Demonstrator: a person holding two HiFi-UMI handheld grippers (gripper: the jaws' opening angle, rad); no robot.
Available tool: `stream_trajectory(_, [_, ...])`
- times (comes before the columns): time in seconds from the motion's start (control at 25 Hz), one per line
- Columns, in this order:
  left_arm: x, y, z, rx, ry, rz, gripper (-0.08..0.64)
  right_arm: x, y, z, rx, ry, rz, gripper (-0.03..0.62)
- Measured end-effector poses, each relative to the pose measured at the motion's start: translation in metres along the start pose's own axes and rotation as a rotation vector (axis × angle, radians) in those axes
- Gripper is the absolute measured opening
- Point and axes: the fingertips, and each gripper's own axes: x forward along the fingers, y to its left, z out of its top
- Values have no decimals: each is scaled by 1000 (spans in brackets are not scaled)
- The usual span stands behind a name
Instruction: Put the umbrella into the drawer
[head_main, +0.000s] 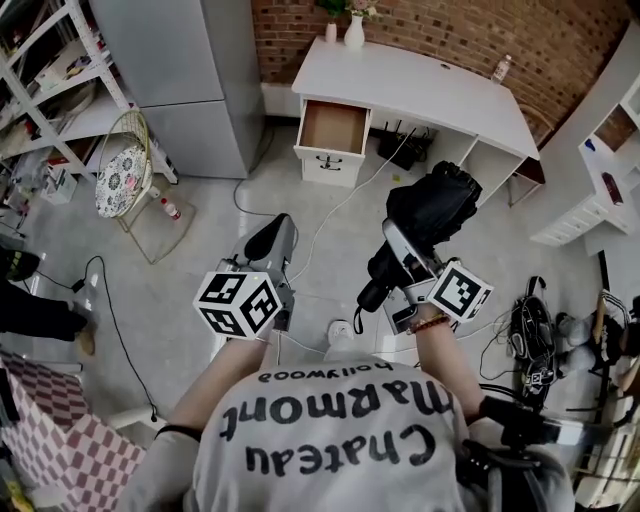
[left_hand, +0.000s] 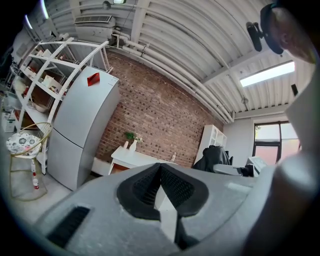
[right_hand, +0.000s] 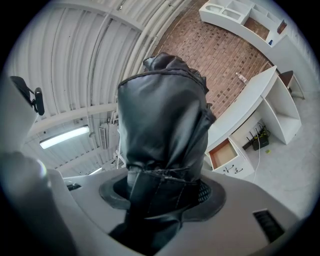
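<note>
Shoulders in a grey printed T-shirt (head_main: 330, 440) fill the near edge of the head view, with both arms reaching forward over a grey concrete floor (head_main: 200, 230). On the left, the left gripper (head_main: 275, 238) is pinched closed on nothing; in its own view the black ribbed pads (left_hand: 172, 186) meet at their tips. To the right, the right gripper (head_main: 402, 250) is clamped around a black folded fabric umbrella (head_main: 432, 205), whose bunched canopy rises past the jaws on the far side, while what looks like its handle end sticks out on the near side. The umbrella is held in the air, well apart from the furniture. Farther off stands a white desk (head_main: 420, 88) against a red brick wall (head_main: 450, 30), its left-hand wood-lined drawer (head_main: 332, 127) pulled open. A tall grey refrigerator (head_main: 180, 80) stands far left
</note>
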Motion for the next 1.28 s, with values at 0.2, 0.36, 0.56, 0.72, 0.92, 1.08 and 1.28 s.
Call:
stream_trajectory(0.2, [53,4,17,18,-19,14,17,33,-25,42,-18,12,35,241])
stream_trajectory(0.36, [94,9,26,26,-34,37,17,54,-51,67,-39,38,30,241])
stream_trajectory(0.56, [142,13,29,20,-55,60,17,81,-85,96,-53,67,51,241])
stream_trajectory(0.72, [171,16,24,15,-74,68,17,93,-116,109,-55,86,38,241])
stream_trajectory(0.92, [199,18,13,7,-59,75,17,105,-140,121,-49,102,37,241])
stream_trajectory(1.08, [213,21,6,-3,-40,94,17,111,-159,126,-27,109,42,241])
stream_trajectory(1.28, [217,18,6,-26,-63,92,17,109,-174,121,-27,146,20,241])
